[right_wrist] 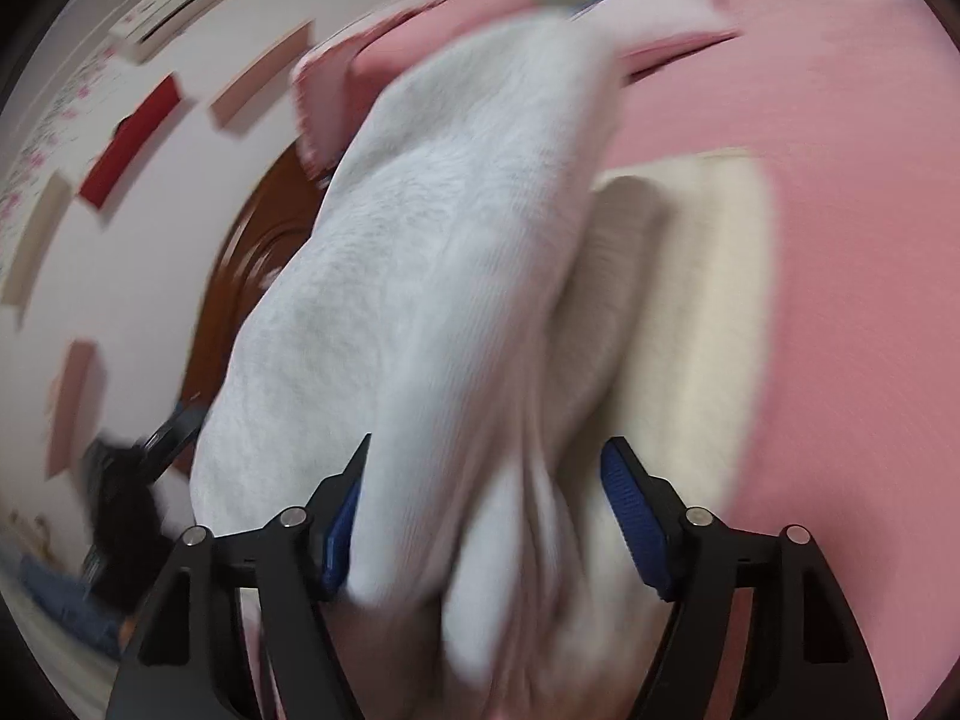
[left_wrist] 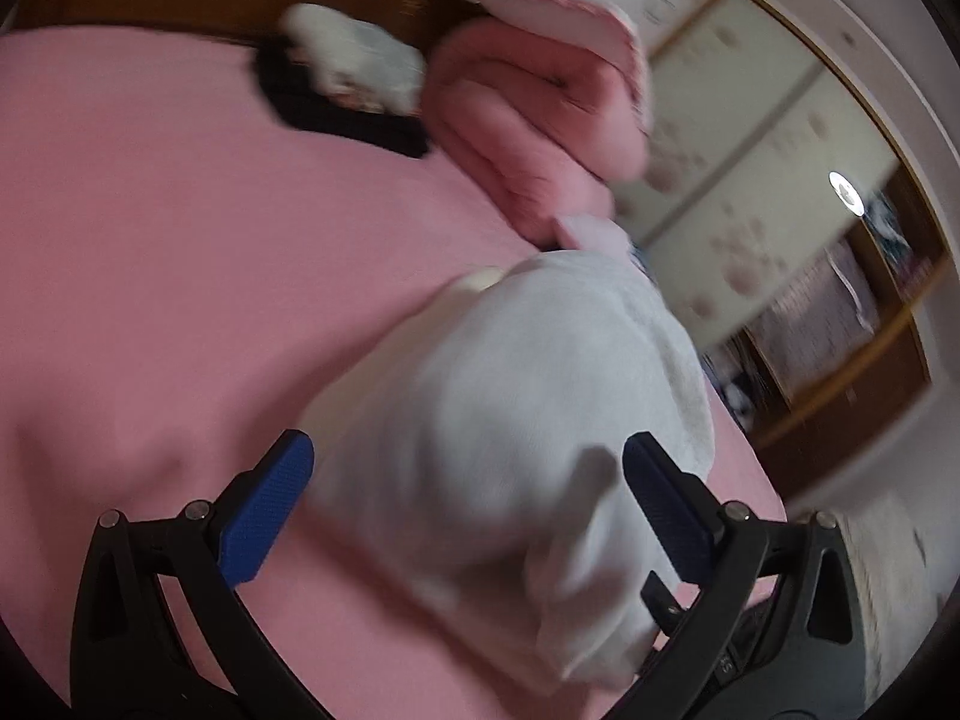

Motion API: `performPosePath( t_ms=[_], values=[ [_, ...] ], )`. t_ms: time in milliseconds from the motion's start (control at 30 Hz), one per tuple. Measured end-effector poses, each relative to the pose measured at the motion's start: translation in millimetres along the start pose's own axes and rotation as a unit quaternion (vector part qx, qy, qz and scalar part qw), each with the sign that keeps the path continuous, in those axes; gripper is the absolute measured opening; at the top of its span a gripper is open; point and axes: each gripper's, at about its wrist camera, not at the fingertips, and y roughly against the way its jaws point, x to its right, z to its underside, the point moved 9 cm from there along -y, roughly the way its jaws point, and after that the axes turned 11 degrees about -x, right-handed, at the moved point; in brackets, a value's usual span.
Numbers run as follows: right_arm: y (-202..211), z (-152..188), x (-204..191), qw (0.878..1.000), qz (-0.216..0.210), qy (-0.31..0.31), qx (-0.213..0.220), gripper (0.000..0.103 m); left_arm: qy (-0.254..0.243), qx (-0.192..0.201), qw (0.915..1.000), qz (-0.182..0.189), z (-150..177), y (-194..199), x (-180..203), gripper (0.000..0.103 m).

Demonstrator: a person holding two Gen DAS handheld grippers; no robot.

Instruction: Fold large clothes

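White garment [left_wrist: 510, 396] lies bunched between each tool's spread jaws.

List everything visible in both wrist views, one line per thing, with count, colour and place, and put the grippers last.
white garment: one, white, bunched on the bed between the fingers of both grippers
cream cloth: one, cream, flat on the bed beside and partly under the white garment
pink bed sheet: one, pink, covering the bed
folded pink quilt: one, pink, at the far side of the bed
dark item: one, black, on the bed beside the quilt, too blurred to identify
white soft item: one, white, lying on the dark item, blurred
left gripper: one, black with blue pads, jaws wide open around the garment
right gripper: one, black with blue pads, jaws open, garment between them
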Motion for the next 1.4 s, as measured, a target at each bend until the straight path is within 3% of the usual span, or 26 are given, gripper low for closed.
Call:
performPosePath(
  t_ms=[133,200,267,333,433,500,633,733,800,867,967,1033,1167,1267,1333,1400],
  values=[
    [41,44,18,0.998,0.025,-0.052,-0.004,0.096,0.042,-0.022,0.9980,-0.041,72,37,-28,0.100],
    [73,81,48,0.993,0.093,-0.066,-0.016,0.096,0.068,-0.061,0.9948,-0.044,125,54,-38,0.099],
    [110,128,74,0.988,0.134,-0.067,-0.031,0.096,0.070,-0.082,0.9925,-0.057,170,72,-43,0.099],
    [156,160,106,0.986,0.140,-0.082,-0.048,0.096,0.044,-0.100,0.9905,-0.084,221,95,-41,0.099],
    [220,237,144,0.979,0.139,-0.119,-0.087,0.097,-0.010,-0.142,0.9837,-0.110,291,128,-30,0.099],
    [280,297,167,0.973,0.177,-0.106,-0.103,0.102,-0.063,-0.161,0.9771,-0.123,343,153,-18,0.099],
    [381,385,194,0.957,0.252,-0.097,-0.105,0.102,-0.112,-0.210,0.9616,-0.136,410,177,8,0.098],
    [450,452,227,0.934,0.299,-0.167,-0.103,0.102,-0.133,-0.241,0.9481,-0.159,460,211,17,0.091],
    [487,457,241,0.924,0.310,-0.219,-0.055,0.103,-0.141,-0.264,0.9374,-0.178,490,230,26,0.091],
    [522,450,256,0.903,0.340,-0.262,-0.012,0.103,-0.154,-0.284,0.9281,-0.186,513,245,37,0.091],
    [542,458,261,0.878,0.388,-0.278,-0.042,0.103,-0.182,-0.301,0.9150,-0.198,540,269,57,0.091],
    [543,472,261,0.868,0.401,-0.282,-0.082,0.103,-0.208,-0.301,0.9060,-0.213,544,281,74,0.091],
    [556,516,252,0.872,0.375,-0.280,-0.144,0.103,-0.246,-0.304,0.8938,-0.220,549,311,110,0.091],
    [564,524,238,0.868,0.411,-0.227,-0.164,0.103,-0.271,-0.317,0.8862,-0.203,555,334,135,0.091],
    [578,537,235,0.867,0.427,-0.187,-0.175,0.103,-0.291,-0.334,0.8755,-0.193,561,344,153,0.091],
    [577,535,219,0.875,0.411,-0.172,-0.187,0.103,-0.319,-0.358,0.8577,-0.185,567,353,175,0.091]
  ],
)
